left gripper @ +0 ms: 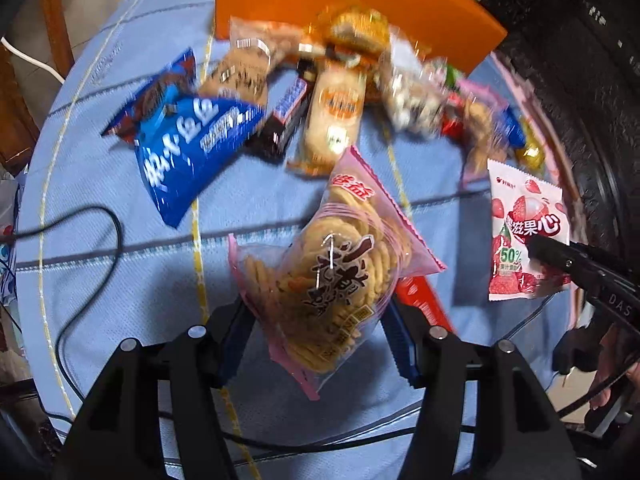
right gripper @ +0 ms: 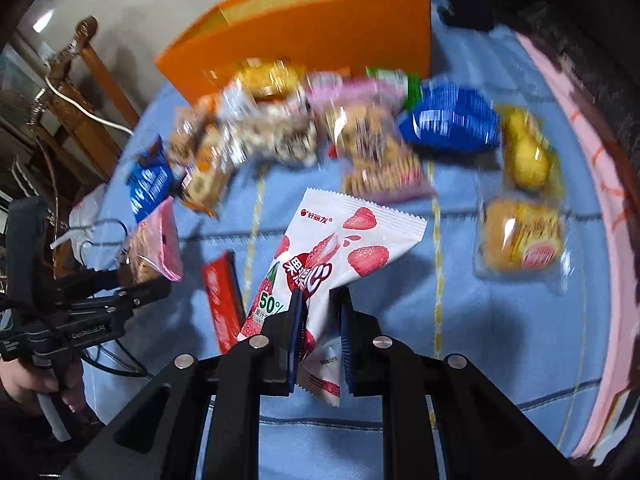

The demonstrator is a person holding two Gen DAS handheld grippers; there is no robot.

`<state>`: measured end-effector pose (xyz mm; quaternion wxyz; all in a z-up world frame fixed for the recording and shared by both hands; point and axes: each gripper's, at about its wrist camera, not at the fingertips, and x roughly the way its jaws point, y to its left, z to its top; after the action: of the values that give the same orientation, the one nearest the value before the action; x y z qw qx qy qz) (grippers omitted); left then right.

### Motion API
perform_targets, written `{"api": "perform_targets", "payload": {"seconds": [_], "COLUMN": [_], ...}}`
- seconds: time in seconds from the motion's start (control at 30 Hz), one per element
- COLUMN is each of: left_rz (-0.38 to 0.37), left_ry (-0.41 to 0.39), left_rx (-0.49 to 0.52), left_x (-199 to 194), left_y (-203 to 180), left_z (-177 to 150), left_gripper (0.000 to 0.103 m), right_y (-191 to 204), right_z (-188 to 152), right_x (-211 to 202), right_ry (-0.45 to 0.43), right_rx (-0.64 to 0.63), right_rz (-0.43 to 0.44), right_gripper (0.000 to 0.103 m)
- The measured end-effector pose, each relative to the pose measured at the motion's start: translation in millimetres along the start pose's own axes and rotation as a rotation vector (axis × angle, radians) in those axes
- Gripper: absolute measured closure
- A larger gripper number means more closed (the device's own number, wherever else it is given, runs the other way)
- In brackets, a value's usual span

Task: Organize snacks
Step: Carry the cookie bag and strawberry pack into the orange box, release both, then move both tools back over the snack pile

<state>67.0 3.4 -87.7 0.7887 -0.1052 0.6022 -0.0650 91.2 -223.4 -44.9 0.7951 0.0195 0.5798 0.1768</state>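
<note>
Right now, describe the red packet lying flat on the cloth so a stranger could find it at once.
Start at the tall orange box at the back of the blue cloth and come past the pile of snacks toward the two grippers. The red packet lies flat between the two lifted bags. It is the only long, narrow, plain red bar there.

Even, moderately bright indoor light. Soft shadows on blue cloth [left gripper: 120,300] beneath tongs. Motion blur on snack pile [right gripper: 280,128] beyond tongs; held packets sharper. Glare on wrappers. Strong fisheye bending, dark corners.
</note>
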Motion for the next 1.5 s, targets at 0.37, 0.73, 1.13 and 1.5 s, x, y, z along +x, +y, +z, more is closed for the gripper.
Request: {"api": "perform_targets", "payload": {"seconds": [0.37,0.73,1.13,1.5], "left_rz": [-0.016,0.021,0.081,0.105], "left_ry": [-0.156,-0.29,-0.286,-0.233], "left_rx": [0.032,0.068,-0.102,-0.111], "left_x": [-66.1,-92.9,-46.9,-45.5], "left_y": [-6.7,-25.0,-3.3,33.2], "left_z": [63.1,183.0,287.3,245.6], "left_gripper": [0.044,0.044,0.004,0.004], "right_y": [9.8,2.4,-15.3,-28.3], "right_z": [65.2,186.0,260.8,202.8], "right_x": [-58.4,-77.2,-14.4,-5.5], "right_ry": [-0.167,-0.345,-0.397,-0.329], "right_rx": [-0.09,-0.087,-0.061,-0.035], "right_rz": [0.015,0.014,-0.122,-0.144], "right_gripper": [0.086,0.086,0.037,0.011]}}
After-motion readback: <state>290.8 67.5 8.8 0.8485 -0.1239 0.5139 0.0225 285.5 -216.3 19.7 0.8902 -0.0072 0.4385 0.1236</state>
